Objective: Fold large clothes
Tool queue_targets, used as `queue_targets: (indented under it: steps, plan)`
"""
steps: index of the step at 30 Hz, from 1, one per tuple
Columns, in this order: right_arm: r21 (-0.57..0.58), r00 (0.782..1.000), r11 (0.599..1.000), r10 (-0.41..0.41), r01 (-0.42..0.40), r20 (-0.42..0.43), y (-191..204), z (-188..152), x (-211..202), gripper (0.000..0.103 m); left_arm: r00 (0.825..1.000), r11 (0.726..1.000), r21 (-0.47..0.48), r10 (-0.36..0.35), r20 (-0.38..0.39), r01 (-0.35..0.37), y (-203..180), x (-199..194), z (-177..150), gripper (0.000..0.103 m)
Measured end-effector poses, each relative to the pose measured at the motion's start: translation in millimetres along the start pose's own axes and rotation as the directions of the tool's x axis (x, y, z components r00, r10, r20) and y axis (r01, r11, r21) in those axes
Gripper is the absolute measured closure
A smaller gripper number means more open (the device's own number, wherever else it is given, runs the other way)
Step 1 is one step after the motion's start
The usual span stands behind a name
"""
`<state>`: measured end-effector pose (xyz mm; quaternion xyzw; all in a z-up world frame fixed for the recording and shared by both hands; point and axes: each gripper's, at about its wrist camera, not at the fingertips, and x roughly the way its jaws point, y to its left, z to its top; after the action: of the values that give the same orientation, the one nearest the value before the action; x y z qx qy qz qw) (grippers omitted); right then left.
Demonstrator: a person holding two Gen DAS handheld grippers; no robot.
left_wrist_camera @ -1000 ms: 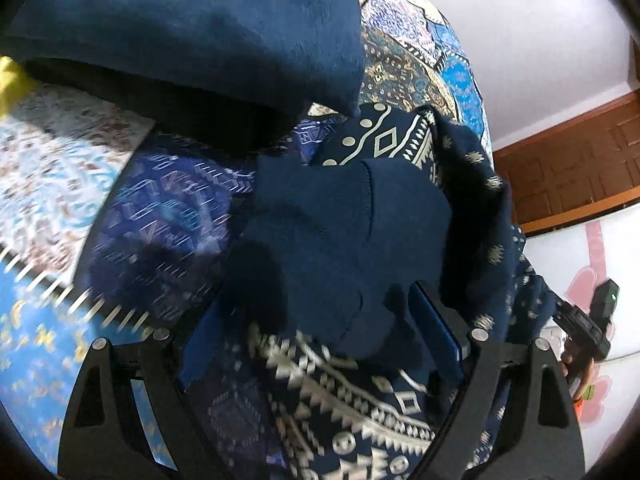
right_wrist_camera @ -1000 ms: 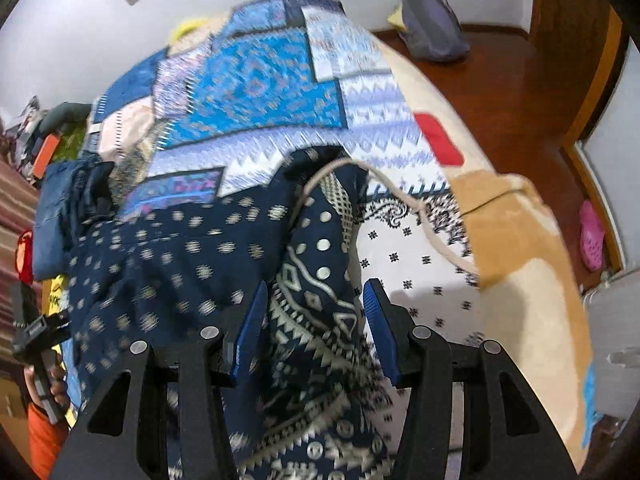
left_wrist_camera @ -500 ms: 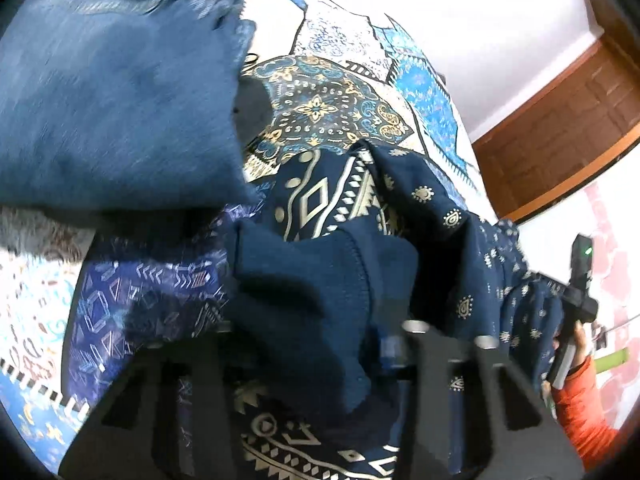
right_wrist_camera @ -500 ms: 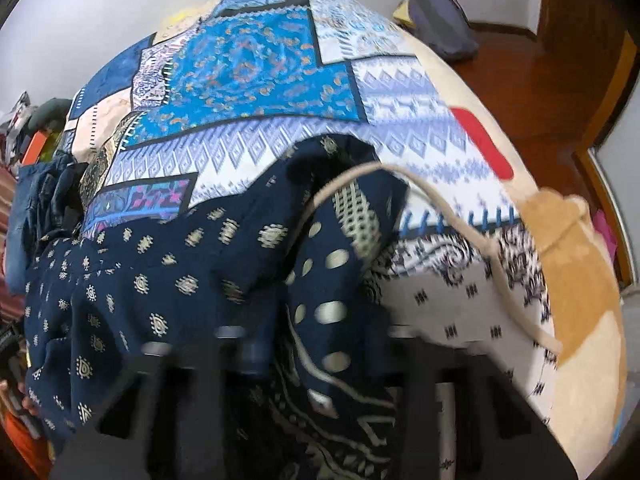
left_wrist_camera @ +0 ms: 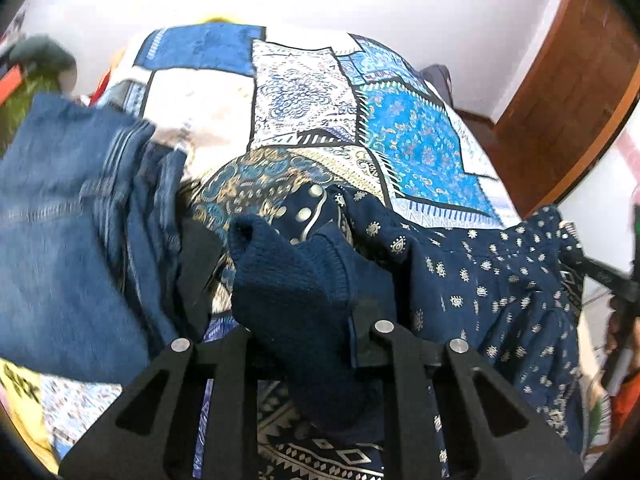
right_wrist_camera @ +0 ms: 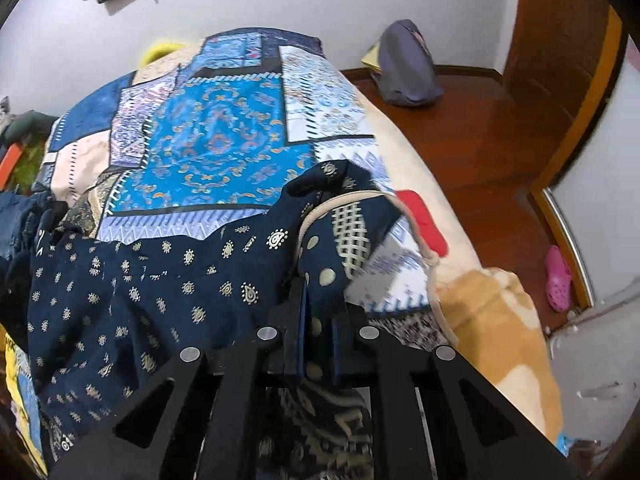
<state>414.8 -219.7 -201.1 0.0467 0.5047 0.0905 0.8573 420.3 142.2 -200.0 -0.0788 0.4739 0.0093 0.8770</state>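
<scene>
A large navy garment with small cream motifs (left_wrist_camera: 480, 276) lies bunched on the patchwork bed; it also shows in the right wrist view (right_wrist_camera: 132, 292). My left gripper (left_wrist_camera: 304, 328) is shut on its plain navy knitted cuff (left_wrist_camera: 292, 276), lifted off the bed. My right gripper (right_wrist_camera: 316, 340) is shut on a patterned edge of the same garment (right_wrist_camera: 332, 264), where a cream drawstring (right_wrist_camera: 416, 232) loops out. The cloth stretches between both grippers.
A blue patchwork bedspread (right_wrist_camera: 216, 144) covers the bed. Folded blue jeans (left_wrist_camera: 68, 220) lie at the left. A tan blanket (right_wrist_camera: 492, 312) lies at the bed's right edge. A grey bag (right_wrist_camera: 404, 68) and a pink shoe (right_wrist_camera: 558, 276) are on the wooden floor.
Both grippers have closed on the garment and lifted it. The views have tilted up, so more of the bed and the walls show.
</scene>
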Motion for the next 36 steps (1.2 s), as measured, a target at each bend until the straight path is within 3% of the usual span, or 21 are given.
queue_targets:
  steps: [2, 6, 8, 10, 13, 15, 18, 23, 25, 30, 36]
  plan:
    - [-0.009, 1.000, 1.000, -0.017, 0.017, -0.001, 0, -3, -10, 0.090, 1.000, 1.000, 0.012, 0.015, -0.001, -0.015, -5, -3, 0, 0.084]
    - [-0.078, 0.998, 0.995, -0.056, 0.058, 0.022, 1, -16, -35, 0.071, 1.000, 0.999, 0.030, 0.017, -0.003, -0.017, -12, -15, -10, 0.080]
    - [-0.113, 0.996, 0.991, -0.072, 0.077, 0.051, 4, -22, -48, 0.066, 1.000, 0.999, 0.048, 0.025, -0.003, -0.025, -18, -22, -14, 0.078]
    - [-0.156, 0.994, 0.984, -0.081, 0.092, 0.079, 8, -30, -65, 0.063, 0.999, 0.997, 0.066, 0.038, 0.004, -0.039, -22, -36, -21, 0.066]
    - [-0.193, 0.991, 0.977, -0.076, 0.096, 0.107, 10, -41, -87, 0.057, 0.998, 0.995, 0.080, 0.055, 0.028, -0.057, -22, -60, -33, 0.058]
    - [-0.206, 0.990, 0.974, -0.066, 0.091, 0.125, 12, -50, -100, 0.056, 0.997, 0.994, 0.085, 0.063, 0.039, -0.066, -21, -76, -40, 0.057]
    - [-0.211, 0.991, 0.976, -0.026, 0.054, 0.131, 11, -64, -118, 0.056, 0.995, 0.993, 0.087, 0.078, 0.066, -0.084, -20, -103, -53, 0.047]
    - [-0.206, 0.992, 0.978, -0.001, 0.026, 0.124, 5, -87, -137, 0.056, 0.992, 0.992, 0.084, 0.088, 0.088, -0.096, -12, -137, -77, 0.044]
    - [-0.202, 0.993, 0.979, 0.003, 0.021, 0.117, 2, -98, -142, 0.056, 0.992, 0.992, 0.079, 0.088, 0.087, -0.095, -8, -147, -89, 0.037]
    - [-0.193, 0.997, 0.981, 0.004, 0.012, 0.082, -5, -124, -145, 0.056, 0.998, 0.997, 0.060, 0.057, 0.017, -0.058, 3, -157, -124, 0.036]
    - [-0.165, 1.000, 0.986, 0.010, -0.009, 0.003, -13, -155, -131, 0.056, 0.992, 1.000, 0.004, -0.011, -0.124, 0.012, 12, -132, -165, 0.036]
